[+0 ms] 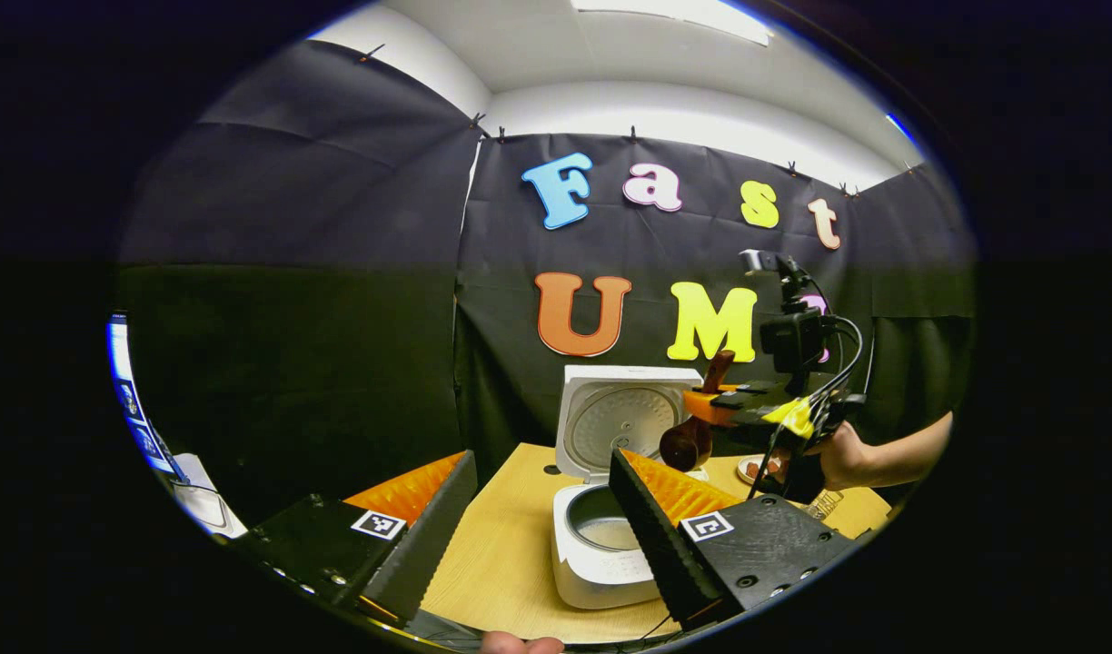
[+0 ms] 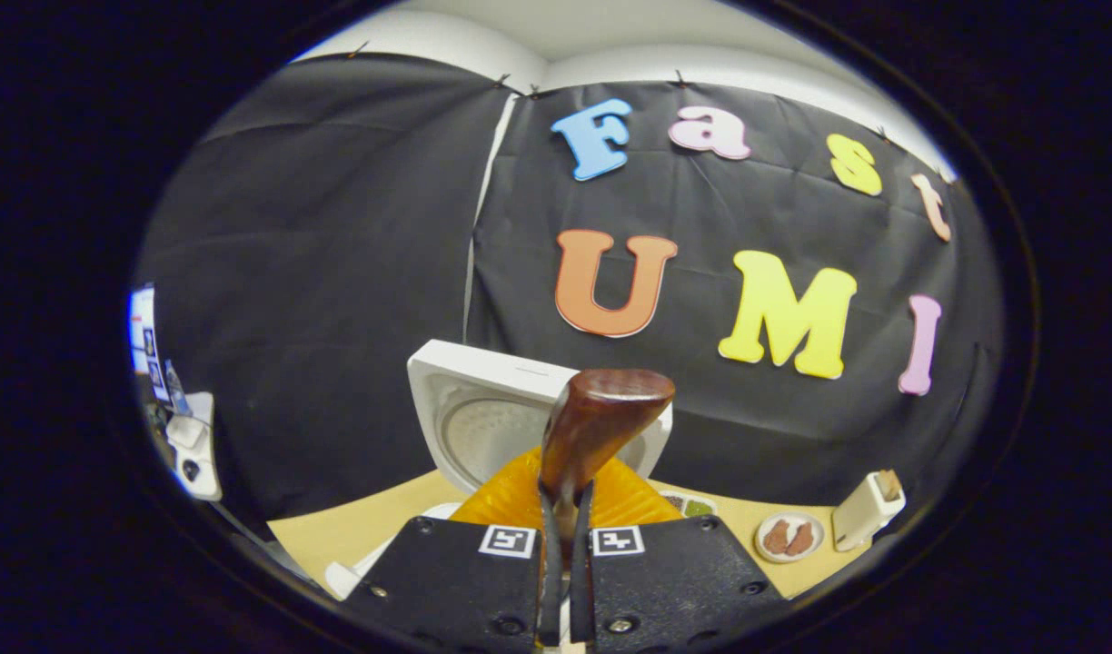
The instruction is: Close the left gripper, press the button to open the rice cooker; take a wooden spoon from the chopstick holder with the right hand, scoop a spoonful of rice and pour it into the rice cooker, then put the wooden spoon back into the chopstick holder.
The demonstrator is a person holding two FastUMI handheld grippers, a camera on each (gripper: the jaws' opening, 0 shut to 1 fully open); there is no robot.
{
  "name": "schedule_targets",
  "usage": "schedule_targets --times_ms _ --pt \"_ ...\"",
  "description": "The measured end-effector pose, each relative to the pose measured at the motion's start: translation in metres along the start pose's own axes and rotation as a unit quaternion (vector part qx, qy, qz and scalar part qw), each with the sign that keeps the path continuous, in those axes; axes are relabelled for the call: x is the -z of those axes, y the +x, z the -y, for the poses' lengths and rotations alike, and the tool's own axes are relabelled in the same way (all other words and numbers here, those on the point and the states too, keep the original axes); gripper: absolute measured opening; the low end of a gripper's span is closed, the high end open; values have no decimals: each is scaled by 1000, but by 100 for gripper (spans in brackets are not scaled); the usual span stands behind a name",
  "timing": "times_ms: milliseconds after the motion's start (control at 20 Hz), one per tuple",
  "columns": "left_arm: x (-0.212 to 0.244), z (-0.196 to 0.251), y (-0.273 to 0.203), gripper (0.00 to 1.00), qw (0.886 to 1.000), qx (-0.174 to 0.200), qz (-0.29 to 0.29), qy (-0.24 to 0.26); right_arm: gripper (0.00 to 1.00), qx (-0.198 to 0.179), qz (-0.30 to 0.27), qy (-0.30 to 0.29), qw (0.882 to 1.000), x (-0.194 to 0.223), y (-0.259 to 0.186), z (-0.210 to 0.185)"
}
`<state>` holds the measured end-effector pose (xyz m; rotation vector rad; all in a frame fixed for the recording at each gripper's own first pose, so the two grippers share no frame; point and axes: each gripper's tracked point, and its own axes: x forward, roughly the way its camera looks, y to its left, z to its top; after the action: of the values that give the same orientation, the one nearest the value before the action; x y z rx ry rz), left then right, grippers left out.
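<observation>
The white rice cooker [image 1: 601, 554] stands on the wooden table with its lid [image 1: 621, 418] raised upright, the inner pot showing. My left gripper [image 1: 542, 459] is open wide, its fingers on either side of the cooker and short of it. The right gripper [image 1: 747, 409] hovers to the right of the lid, held by a hand [image 1: 847, 454], and it grips a dark wooden spoon [image 1: 692, 438] whose bowl hangs down. In the right gripper view, the right gripper [image 2: 565, 495] is shut on the spoon [image 2: 601, 413], with the cooker lid [image 2: 465, 409] just behind.
A small plate [image 2: 789, 536] with brown food and a white upright container [image 2: 867, 509] sit on the table at the right. Another dish [image 2: 692, 504] lies near the cooker. A screen [image 1: 124, 391] and white devices stand at the far left.
</observation>
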<state>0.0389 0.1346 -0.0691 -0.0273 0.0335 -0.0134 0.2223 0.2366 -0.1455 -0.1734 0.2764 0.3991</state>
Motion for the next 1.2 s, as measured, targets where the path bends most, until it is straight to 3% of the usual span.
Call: schedule_targets --times_ms 150,350,550,800,950,1200 --pt "-3 15 3 95 1000 1 0 -7 9 1 -2 78 997 -9 -19 31" --pt "-9 43 8 95 1000 3 -6 -19 9 2 -2 181 983 -12 -55 85" --pt "-10 77 14 94 1000 5 -11 -15 9 43 1 227 973 3 -95 167" --pt "-11 130 18 95 1000 23 -7 -10 9 120 -17 236 964 60 -156 280" --pt "-16 146 26 95 1000 14 -3 -3 9 163 -40 240 956 107 -185 340" --pt "-18 170 31 95 1000 -7 -6 -10 9 203 -76 264 940 190 -195 403"
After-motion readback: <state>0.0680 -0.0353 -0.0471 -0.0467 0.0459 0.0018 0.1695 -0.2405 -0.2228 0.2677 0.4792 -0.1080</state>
